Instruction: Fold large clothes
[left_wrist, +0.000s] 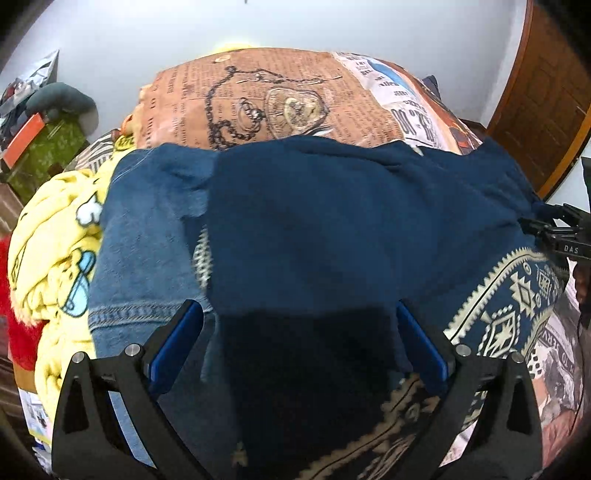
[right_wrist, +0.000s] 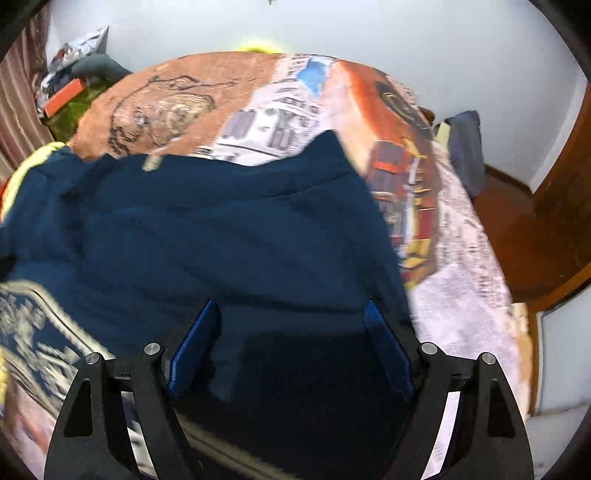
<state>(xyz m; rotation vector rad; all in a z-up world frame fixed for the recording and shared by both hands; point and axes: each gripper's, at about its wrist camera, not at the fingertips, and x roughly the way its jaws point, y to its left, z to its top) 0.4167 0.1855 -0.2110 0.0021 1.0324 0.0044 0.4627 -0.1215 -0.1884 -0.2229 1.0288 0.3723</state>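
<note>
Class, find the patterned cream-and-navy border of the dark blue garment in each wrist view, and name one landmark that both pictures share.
Left wrist view: the patterned border is at lower right, running down toward the left gripper's right finger.
Right wrist view: the patterned border is at the lower left edge, blurred.
Shared landmark: the newspaper-print panel with the blue patch on the bedspread behind the garment.
</note>
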